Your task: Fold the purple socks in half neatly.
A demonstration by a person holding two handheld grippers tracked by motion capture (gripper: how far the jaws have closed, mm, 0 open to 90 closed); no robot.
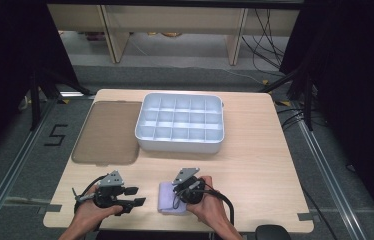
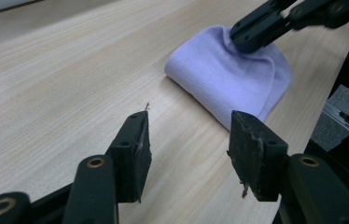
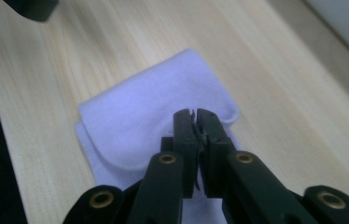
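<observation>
Resting near the front edge of the wooden table [image 1: 255, 165], a folded lilac cloth [image 1: 171, 204] lies flat just in front of the person, slightly right of the table's middle. The right gripper [image 1: 181, 198] sits directly over the cloth, held in the right hand [image 1: 210, 207]. In the right gripper view its two black jaws stand pressed together, tips nearly touching, low over the cloth [image 3: 163, 112]; whether a fold of fabric is pinched between them cannot be told. In the left gripper view the same closed tips press down into the upper part of the cloth [image 2: 231, 77], dimpling it.

Just to the left, the left gripper [image 1: 134, 196] is held in the left hand [image 1: 92, 212], pointing across toward the cloth but apart from it. Its jaws are spread with bare tabletop between them, and nothing is gripped; the near edge of the cloth lies just beyond the right-hand jaw in that view.

Farther back, a translucent brownish lid [image 1: 107, 131] lies flat on the table's left side. Beside it, touching or nearly touching its right edge, stands a white compartment tray [image 1: 180, 142] divided into a grid of small cells, set toward the far middle of the table.
</observation>
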